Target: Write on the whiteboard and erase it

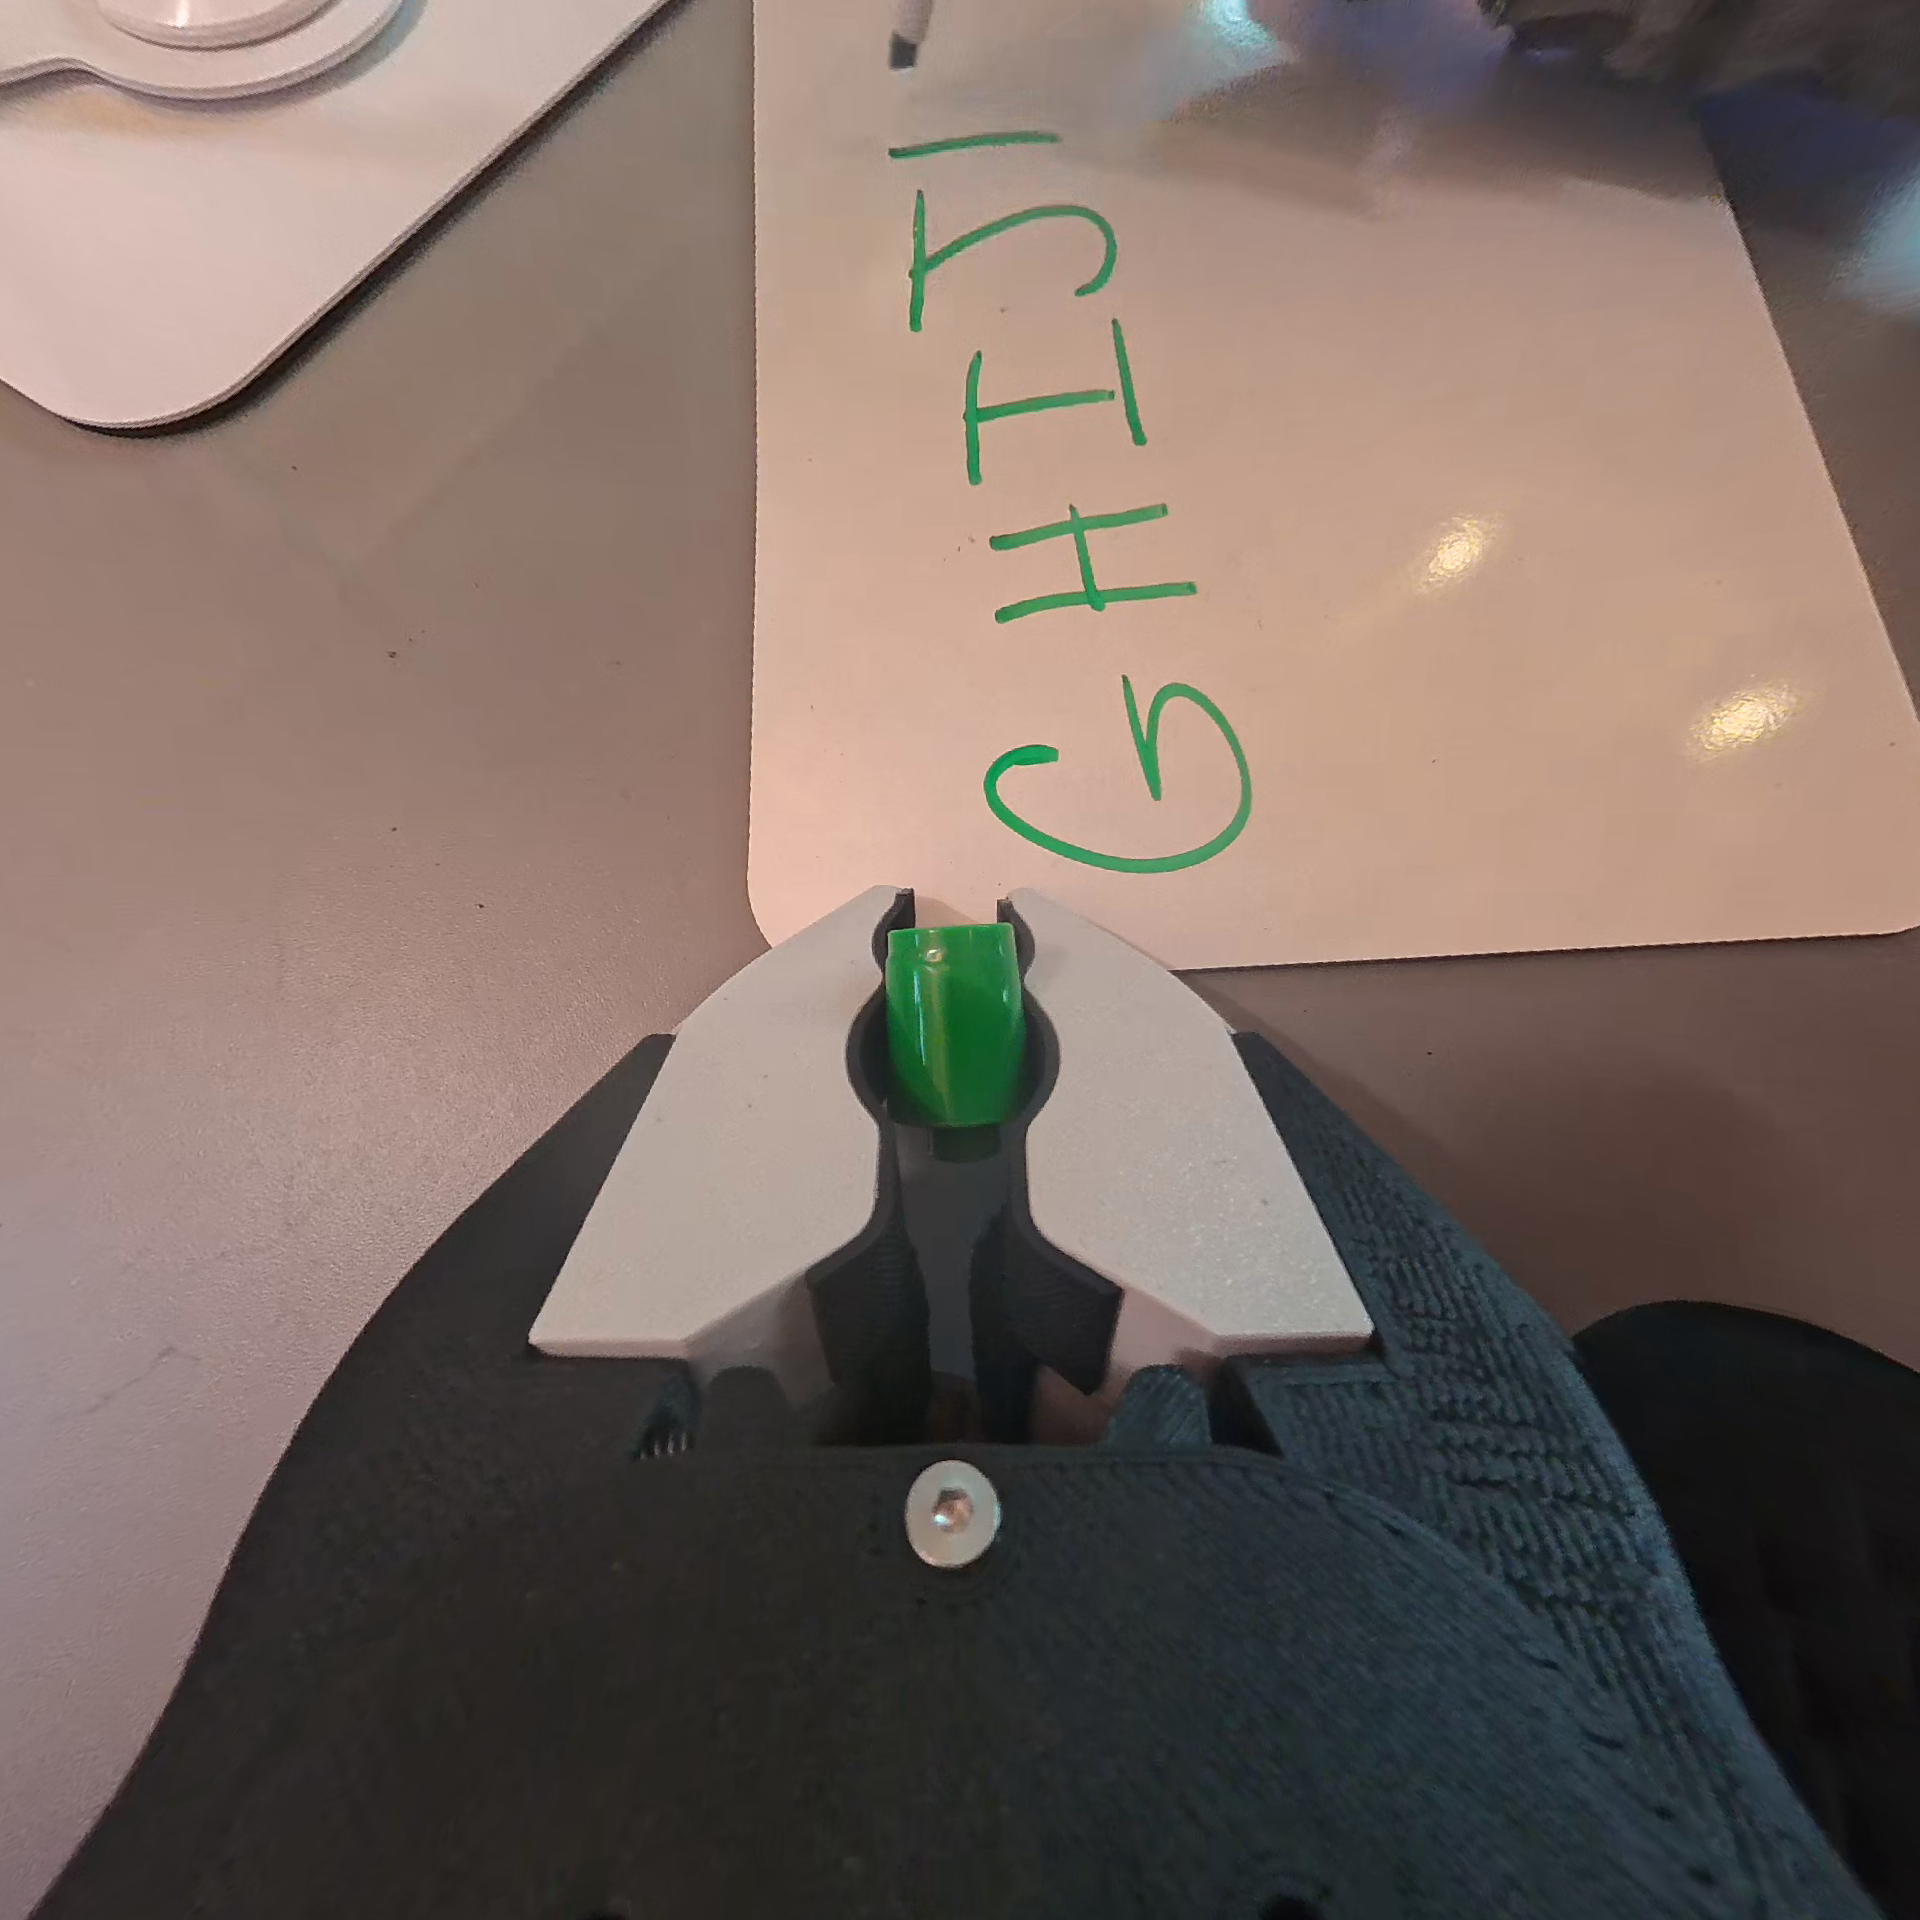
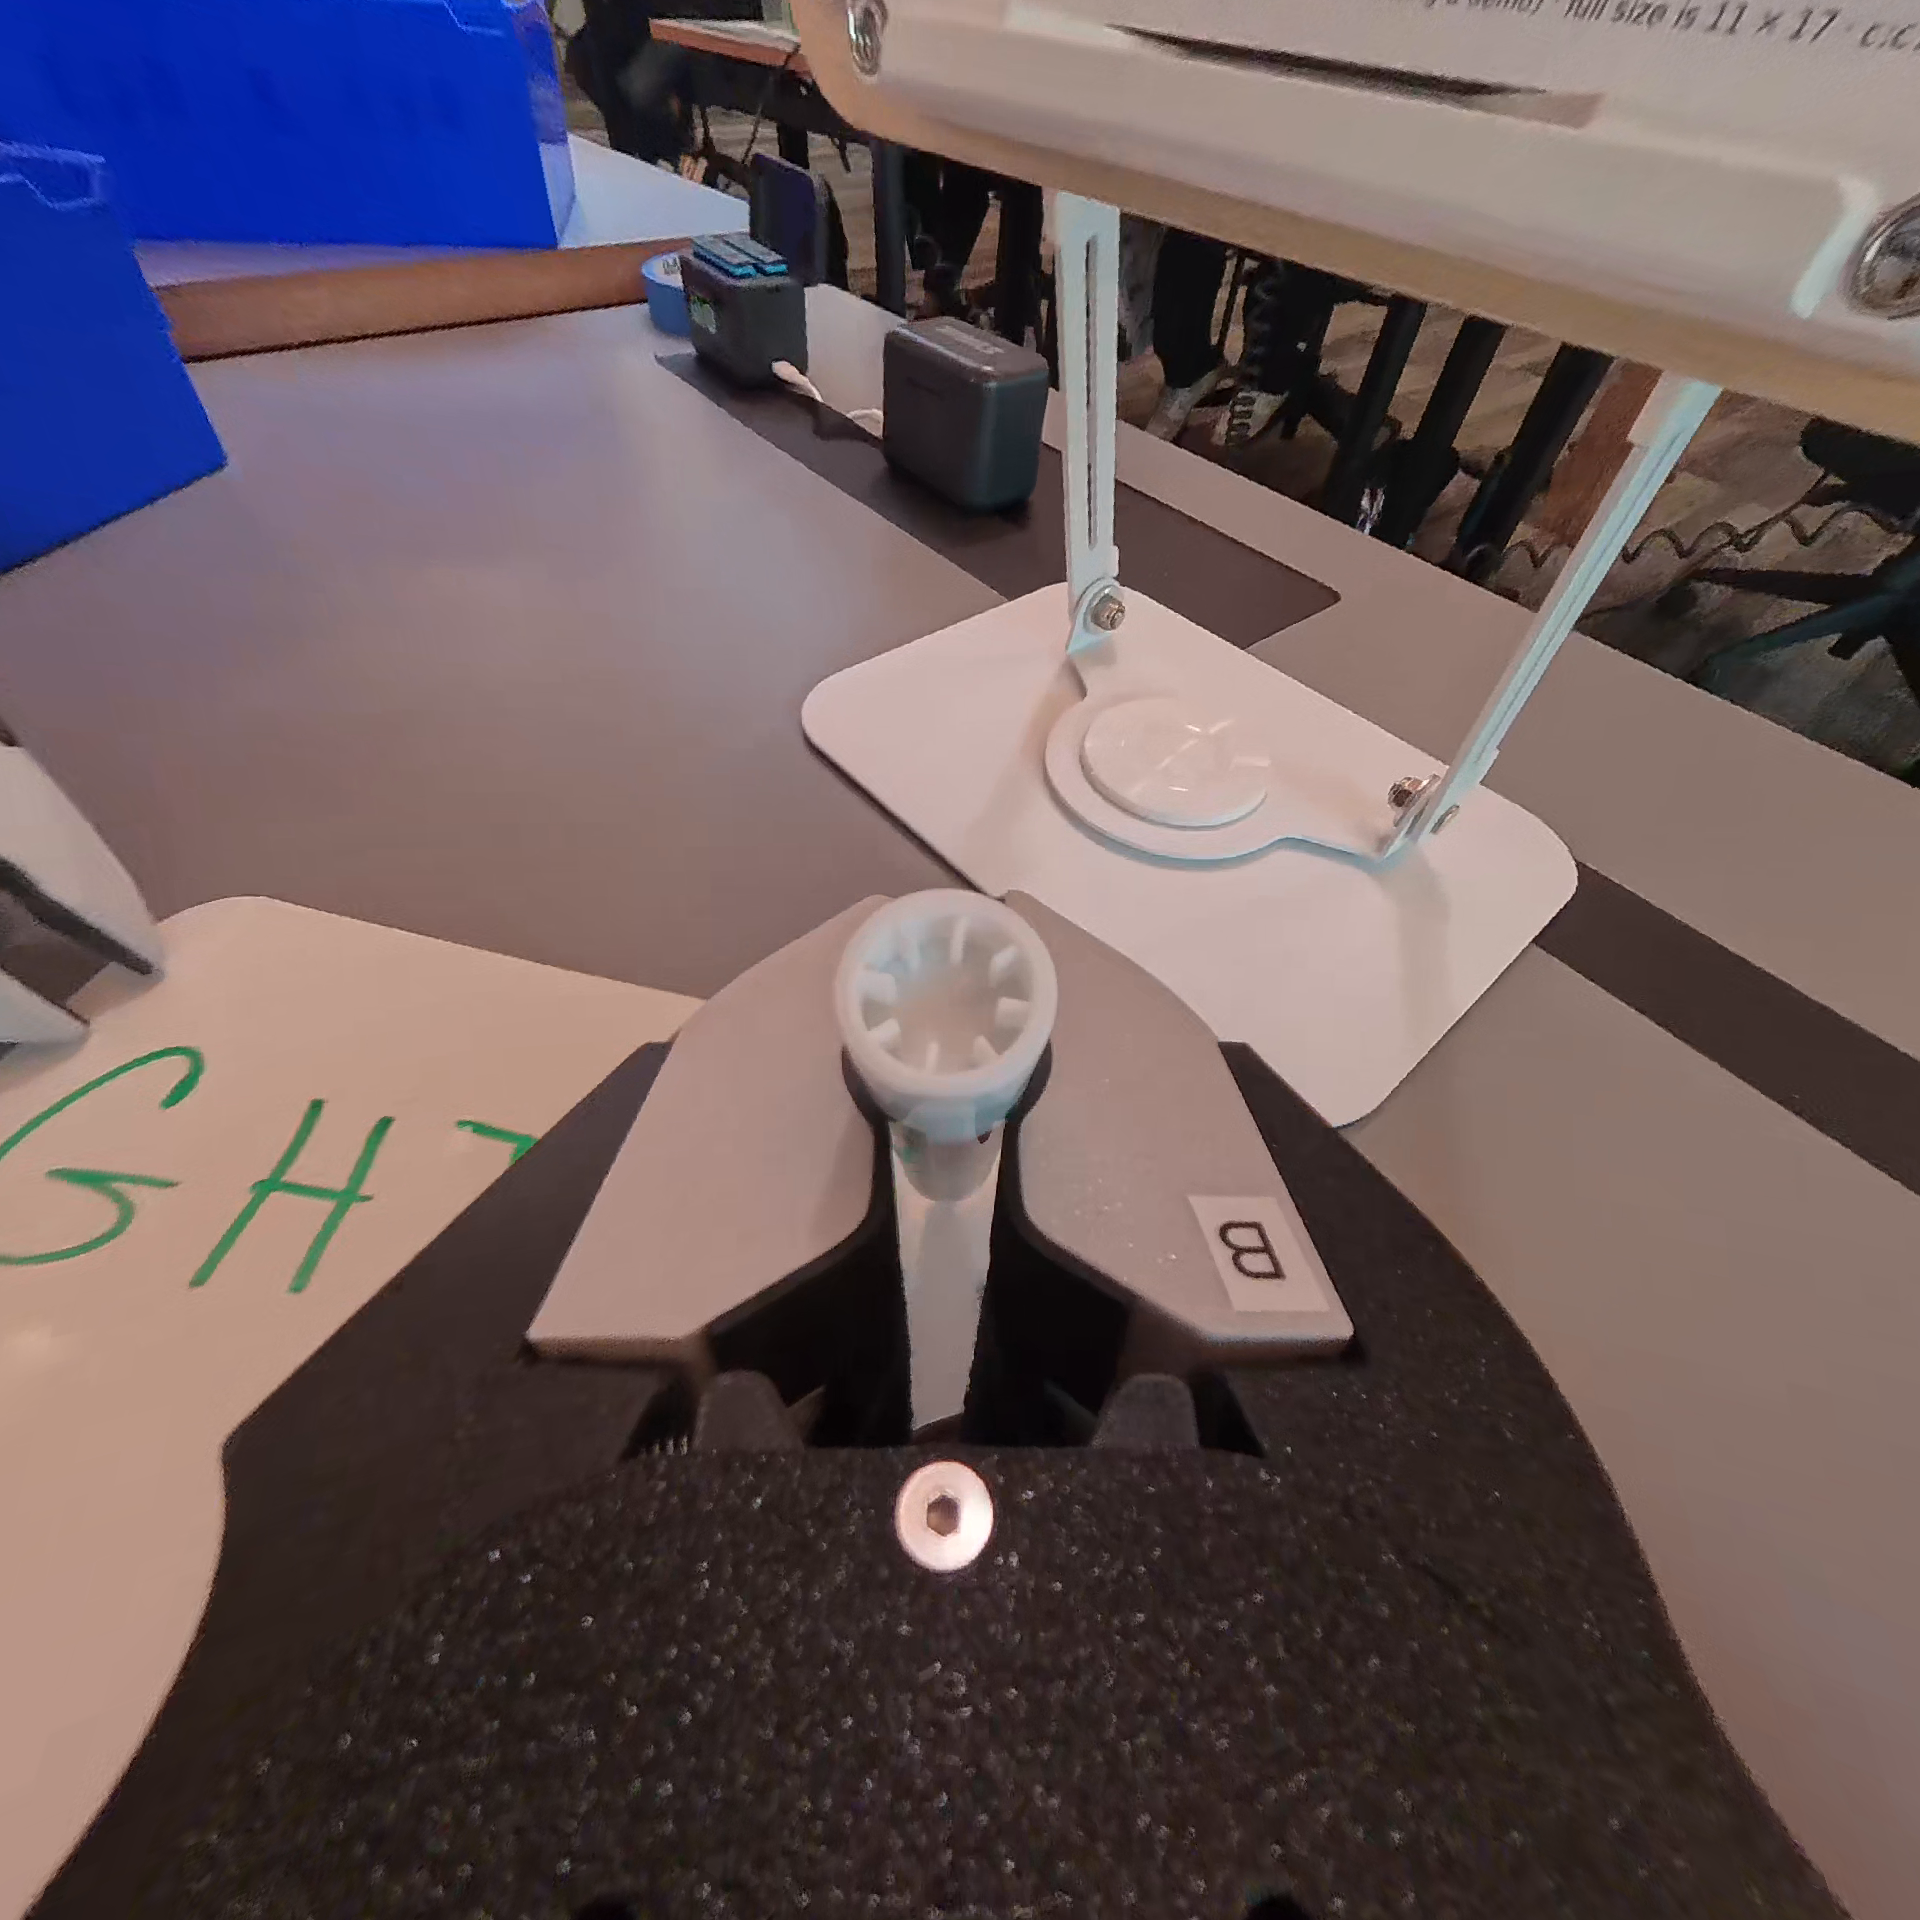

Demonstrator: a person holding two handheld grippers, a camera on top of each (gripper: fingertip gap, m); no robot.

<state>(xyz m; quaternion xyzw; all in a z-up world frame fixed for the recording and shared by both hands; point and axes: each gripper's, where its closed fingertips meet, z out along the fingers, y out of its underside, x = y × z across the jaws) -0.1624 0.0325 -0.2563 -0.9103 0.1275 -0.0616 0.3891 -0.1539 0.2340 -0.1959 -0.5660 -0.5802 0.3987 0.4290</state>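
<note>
On counter (image 1: 364,831), whiteboard (image 1: 1455,468) bears green writing; left hand-held gripper (image 1: 954,909) clamps green cap (image 1: 954,1023); right hand-held gripper (image 2: 948,914) clamps white marker (image 2: 945,1013), probably uncapped.

Only the rear end of the green marker cap (image 1: 954,1023) showing between the left gripper's (image 1: 954,909) fingers; the rest hidden below. Likewise only the hollow ribbed end of the white marker (image 2: 945,1013) visible in the right gripper (image 2: 940,914), barrel and tip out of sight. Blurred shape (image 1: 1621,62) at the whiteboard's (image 1: 1403,499) far corner, unidentifiable. Pen tip (image 1: 906,36) cut off by the top edge. Green writing (image 2: 197,1184) partly covered by the gripper body. Stand's tilted panel (image 2: 1455,156) cropped at top.
</note>
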